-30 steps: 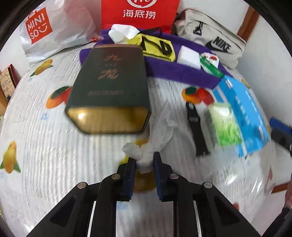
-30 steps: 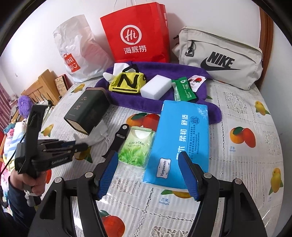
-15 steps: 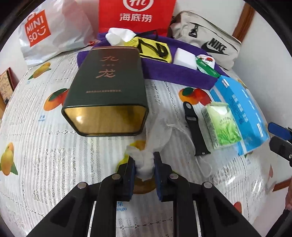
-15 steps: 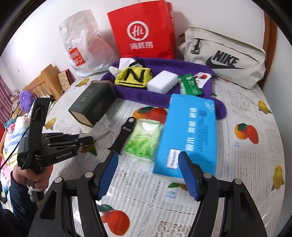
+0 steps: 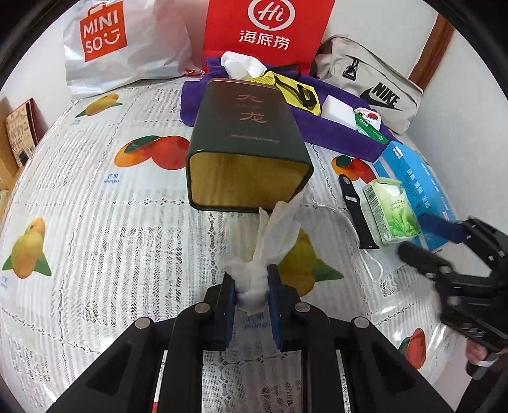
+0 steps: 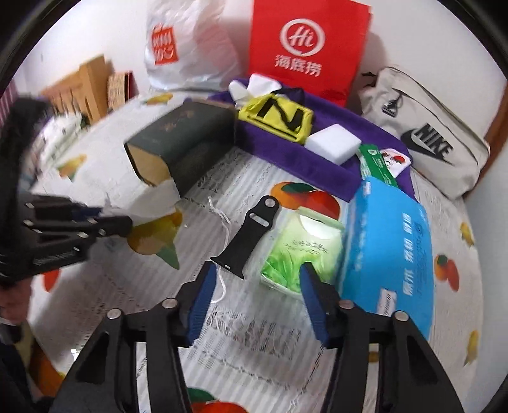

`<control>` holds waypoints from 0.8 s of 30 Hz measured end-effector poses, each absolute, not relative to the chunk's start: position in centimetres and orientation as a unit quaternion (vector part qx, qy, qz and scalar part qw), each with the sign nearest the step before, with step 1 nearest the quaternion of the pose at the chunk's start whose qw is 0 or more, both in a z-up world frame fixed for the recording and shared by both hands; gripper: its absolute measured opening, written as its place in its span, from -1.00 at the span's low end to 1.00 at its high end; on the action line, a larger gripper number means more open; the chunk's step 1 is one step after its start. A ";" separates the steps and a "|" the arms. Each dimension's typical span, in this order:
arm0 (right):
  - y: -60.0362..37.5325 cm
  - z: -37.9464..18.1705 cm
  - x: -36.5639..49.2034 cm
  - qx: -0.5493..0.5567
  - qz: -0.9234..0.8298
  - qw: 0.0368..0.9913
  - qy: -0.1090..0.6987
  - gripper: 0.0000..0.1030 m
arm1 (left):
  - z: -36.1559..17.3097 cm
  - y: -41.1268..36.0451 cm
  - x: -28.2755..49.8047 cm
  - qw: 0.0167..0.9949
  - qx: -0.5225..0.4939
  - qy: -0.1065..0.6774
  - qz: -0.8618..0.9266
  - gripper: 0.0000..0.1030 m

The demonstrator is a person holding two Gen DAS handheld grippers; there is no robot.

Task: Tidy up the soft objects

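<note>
Dark green tin [image 5: 247, 143] lying open-end forward on fruit-print bench [image 5: 95, 206]; red bag [image 5: 266, 28], white bag [image 5: 120, 41], beige pouch [image 5: 374, 92] behind.

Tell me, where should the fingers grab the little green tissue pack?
Probably across the small green plastic tissue pack on its two long sides, coming from above. It lies flat; the big blue tissue pack crowds one side, so the right gripper must slip in carefully.

left view: behind left gripper [image 5: 250, 282], looks steeply down and forward, close over table [image 5: 95, 222]
right view: behind right gripper [image 6: 258, 279], same downward tilt, close, blurred
facing: both toward red bag [image 5: 266, 28] at far wall
shared: tin [image 5: 247, 139], strap [image 6: 247, 232], blue pack [image 6: 393, 241]; each view shows the other gripper
</note>
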State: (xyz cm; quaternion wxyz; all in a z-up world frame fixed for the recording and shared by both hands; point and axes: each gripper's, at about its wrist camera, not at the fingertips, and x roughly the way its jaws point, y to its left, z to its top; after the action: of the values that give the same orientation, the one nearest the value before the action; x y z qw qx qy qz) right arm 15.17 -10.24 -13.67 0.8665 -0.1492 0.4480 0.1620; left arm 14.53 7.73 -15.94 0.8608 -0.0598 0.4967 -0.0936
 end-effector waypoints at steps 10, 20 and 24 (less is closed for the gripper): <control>-9.4 -15.9 16.6 -0.199 0.118 0.865 0.446 -0.77 | -16.4 8.7 14.6 0.858 -0.089 0.493 -0.112 -0.65; -10.6 -12.6 13.1 -0.145 0.175 0.868 0.442 -0.89 | -16.3 8.4 14.4 0.860 -0.083 0.492 -0.110 -0.65; -10.4 -12.6 10.5 -0.135 0.224 0.851 0.455 -0.89 | -16.3 8.3 14.1 0.859 -0.082 0.493 -0.110 -0.65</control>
State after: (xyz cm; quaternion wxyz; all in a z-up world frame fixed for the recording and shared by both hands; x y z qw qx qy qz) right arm 10.51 -10.39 -12.63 0.8511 -0.1352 0.4554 0.2237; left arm 14.07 8.26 -16.32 0.8594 -0.0820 0.4926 -0.1100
